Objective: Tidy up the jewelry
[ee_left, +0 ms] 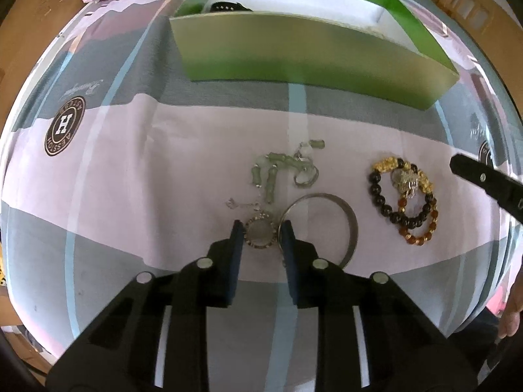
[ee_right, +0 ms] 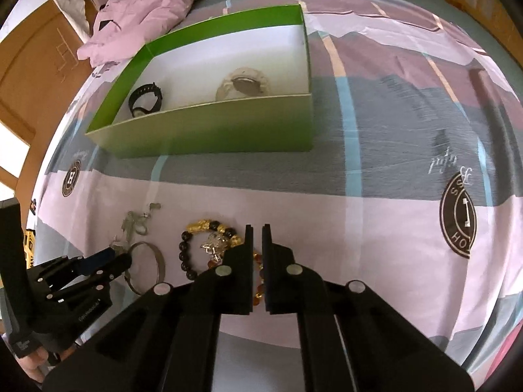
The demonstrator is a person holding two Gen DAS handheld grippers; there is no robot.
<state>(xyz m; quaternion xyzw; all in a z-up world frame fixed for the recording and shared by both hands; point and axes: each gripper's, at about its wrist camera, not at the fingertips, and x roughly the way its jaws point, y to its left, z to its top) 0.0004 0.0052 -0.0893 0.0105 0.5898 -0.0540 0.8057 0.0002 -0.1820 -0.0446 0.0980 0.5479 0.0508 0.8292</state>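
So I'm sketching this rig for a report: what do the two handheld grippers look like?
Both are matte black plastic. The left gripper has dark blue finger pads and round silver studs on its arms. The right gripper has the same studs, with flat black fingers.

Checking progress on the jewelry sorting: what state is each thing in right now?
Green box: open, holding a black watch and a pale round piece.
Round pendant: on the bedsheet, clamped by the left gripper.
Silver bangle: lying flat.
Bead bracelets: loose, overlapping.
Right gripper: shut, empty.
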